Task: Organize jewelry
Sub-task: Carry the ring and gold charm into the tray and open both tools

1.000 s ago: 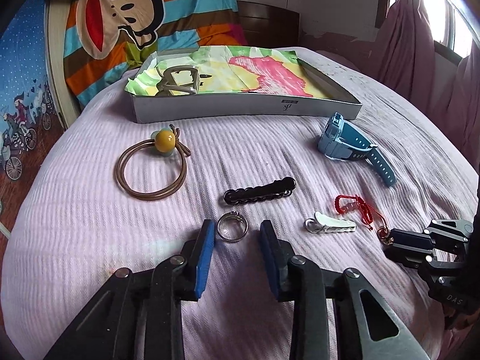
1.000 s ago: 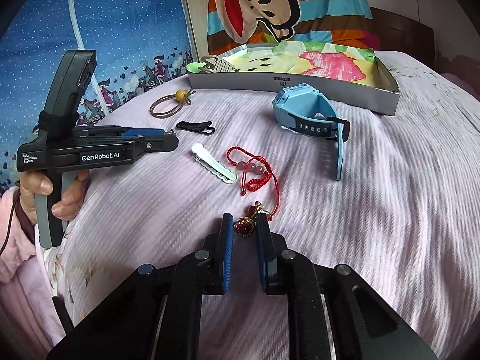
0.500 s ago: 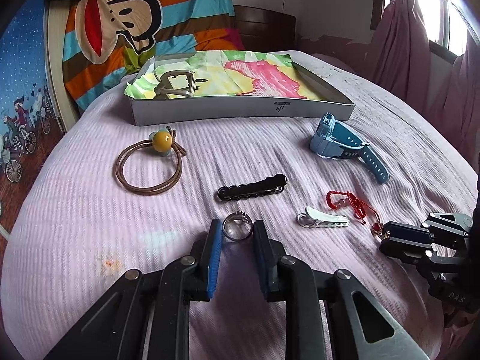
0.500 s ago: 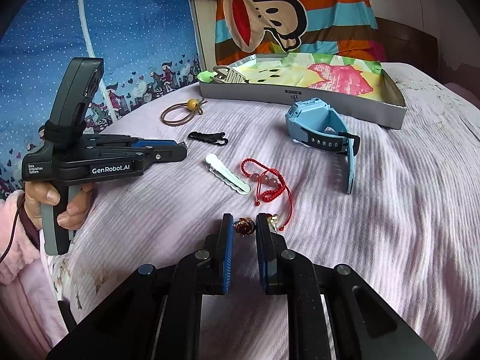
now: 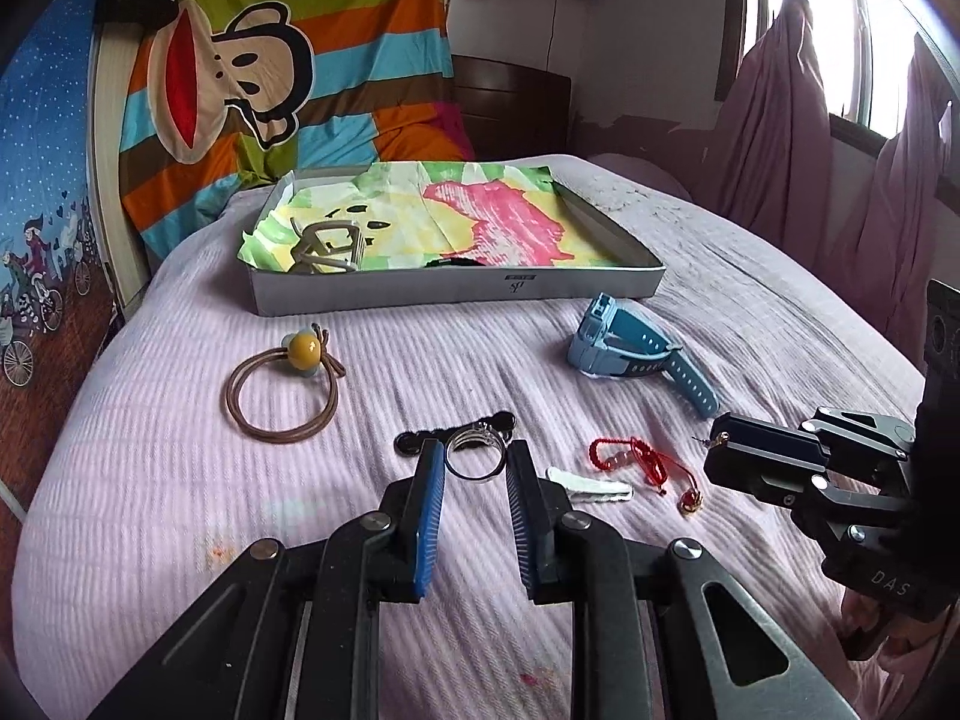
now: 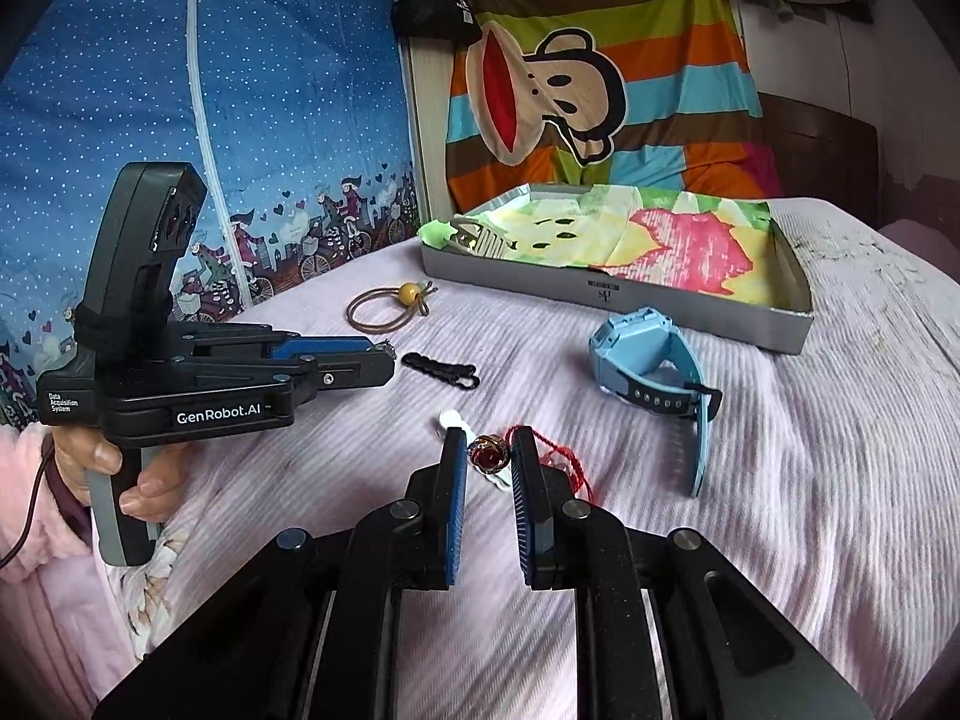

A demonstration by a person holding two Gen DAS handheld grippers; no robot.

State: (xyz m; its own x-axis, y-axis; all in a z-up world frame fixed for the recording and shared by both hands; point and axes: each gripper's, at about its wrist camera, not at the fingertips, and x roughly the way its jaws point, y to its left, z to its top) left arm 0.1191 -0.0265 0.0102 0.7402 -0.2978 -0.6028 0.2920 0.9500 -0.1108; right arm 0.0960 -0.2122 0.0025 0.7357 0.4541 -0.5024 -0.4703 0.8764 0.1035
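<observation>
A silver ring (image 5: 477, 437) hangs just above the pink bedspread, with my left gripper (image 5: 475, 456) shut on it between its blue pads. My right gripper (image 6: 489, 447) is shut on a small red bead set in gold wire (image 6: 489, 457), also lifted off the bed. In the left wrist view the right gripper (image 5: 717, 450) sits low at the right. The right wrist view has the left gripper (image 6: 384, 354) at the left, held by a hand. A grey box lid lined with bright paper (image 5: 456, 291) stands at the back, with a metal hair clasp (image 5: 327, 246) inside.
On the bedspread lie a brown hair tie with a yellow bead (image 5: 304, 350), a black hair clip (image 5: 414, 441), a white clip (image 5: 591, 486), a red cord bracelet (image 5: 630, 459) ending in a small charm (image 5: 690, 501), and a blue watch (image 5: 624, 348). A striped cartoon blanket hangs behind.
My left gripper closed on the ring and lifted it off the bed. My right gripper rose with the red bead, away from the red bracelet.
</observation>
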